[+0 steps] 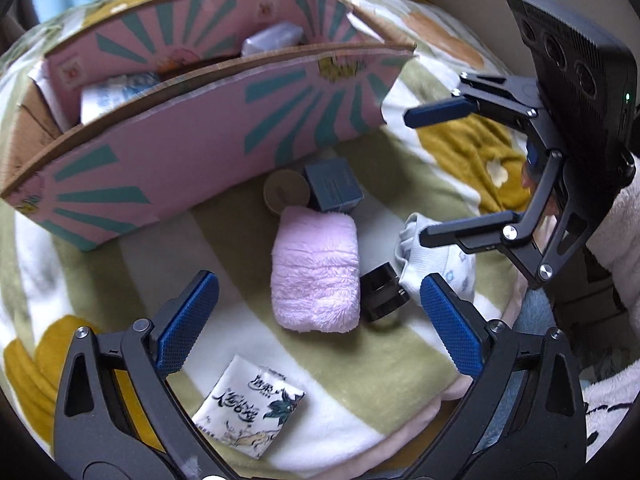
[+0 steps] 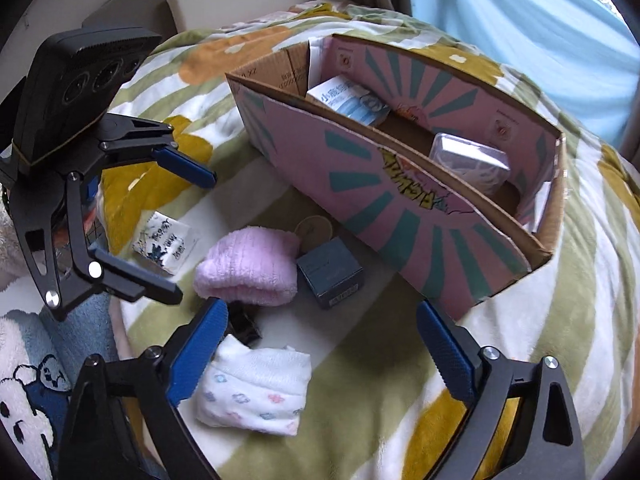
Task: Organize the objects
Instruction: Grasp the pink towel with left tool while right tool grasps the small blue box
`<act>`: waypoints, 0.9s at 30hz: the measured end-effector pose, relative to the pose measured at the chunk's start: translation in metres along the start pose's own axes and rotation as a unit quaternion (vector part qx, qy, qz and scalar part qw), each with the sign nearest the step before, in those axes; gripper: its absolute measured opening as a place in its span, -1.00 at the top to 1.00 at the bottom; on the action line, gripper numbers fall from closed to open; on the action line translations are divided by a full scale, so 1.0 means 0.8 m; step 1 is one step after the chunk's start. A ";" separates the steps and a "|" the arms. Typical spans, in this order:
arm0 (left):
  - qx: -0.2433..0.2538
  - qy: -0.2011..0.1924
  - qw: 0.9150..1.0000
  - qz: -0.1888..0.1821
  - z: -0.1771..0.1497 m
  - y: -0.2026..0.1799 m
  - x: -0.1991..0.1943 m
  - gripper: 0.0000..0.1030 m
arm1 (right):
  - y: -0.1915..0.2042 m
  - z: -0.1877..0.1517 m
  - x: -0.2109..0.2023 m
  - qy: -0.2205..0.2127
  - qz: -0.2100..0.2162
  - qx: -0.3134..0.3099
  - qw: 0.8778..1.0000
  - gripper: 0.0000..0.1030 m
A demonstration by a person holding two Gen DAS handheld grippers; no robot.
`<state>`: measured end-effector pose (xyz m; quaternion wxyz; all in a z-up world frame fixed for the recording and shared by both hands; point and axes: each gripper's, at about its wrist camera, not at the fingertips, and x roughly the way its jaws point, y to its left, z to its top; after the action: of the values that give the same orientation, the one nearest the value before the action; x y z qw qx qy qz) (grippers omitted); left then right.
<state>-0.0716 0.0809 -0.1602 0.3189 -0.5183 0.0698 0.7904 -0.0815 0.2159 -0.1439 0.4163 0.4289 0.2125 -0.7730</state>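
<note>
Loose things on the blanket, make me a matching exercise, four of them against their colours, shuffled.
Things:
1. towel
2. small box
3. jar
4. round lid

Colours:
A. black
B. tan
C. pink
D. grey-blue

Pairs: 1-C, 2-D, 3-A, 4-B

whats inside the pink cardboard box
Inside the pink cardboard box: a blue-and-white carton and a clear-wrapped packet. The near wall hides the box floor.
</note>
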 end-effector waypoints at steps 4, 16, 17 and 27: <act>0.001 0.020 1.000 -0.005 -0.001 0.002 0.022 -0.82 | -0.007 0.001 0.022 0.013 0.003 -0.025 1.000 -0.60; -0.011 0.046 0.999 -0.027 0.008 0.012 0.049 -0.50 | -0.022 -0.001 0.055 0.027 0.019 -0.047 0.998 -0.20; -0.013 0.046 0.998 -0.029 0.009 0.014 0.049 -0.45 | -0.022 -0.001 0.057 0.026 0.021 -0.047 0.998 -0.18; -0.014 0.053 0.998 -0.044 0.011 0.016 0.053 0.00 | -0.015 0.006 0.066 0.028 0.025 -0.065 0.997 -0.01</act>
<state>-0.0971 0.0931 -0.1956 0.3418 -0.5668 0.0528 0.7478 -0.1090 0.1947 -0.1861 0.4563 0.4277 0.2634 -0.7345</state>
